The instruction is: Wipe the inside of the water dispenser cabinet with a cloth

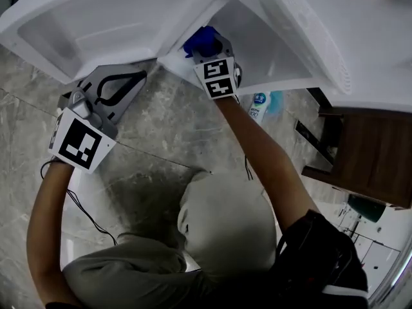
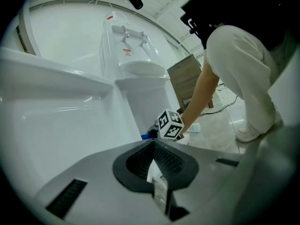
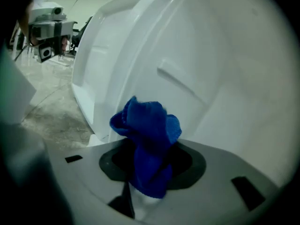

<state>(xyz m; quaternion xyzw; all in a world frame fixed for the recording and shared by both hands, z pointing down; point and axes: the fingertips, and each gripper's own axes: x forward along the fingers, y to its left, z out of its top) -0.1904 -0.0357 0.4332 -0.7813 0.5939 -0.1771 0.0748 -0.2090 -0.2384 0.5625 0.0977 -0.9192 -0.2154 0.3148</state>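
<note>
Grey marbled floor (image 1: 161,134), with a dark wooden unit (image 1: 373,153) standing at the right.

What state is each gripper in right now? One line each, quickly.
Left gripper: closed, holding nothing.
Right gripper: closed on the crumpled blue fabric cloth.

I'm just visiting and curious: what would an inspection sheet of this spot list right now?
Surface: grey marbled floor.
Job's things: white water dispenser cabinet, door open; blue cloth at its opening.
Clutter: small bottle on the floor beside the cabinet.
Grippers: left gripper shut, empty; right gripper shut on the blue cloth.
Cables: thin black cable trailing by the left arm.
Surroundings: dark wooden furniture at right.
</note>
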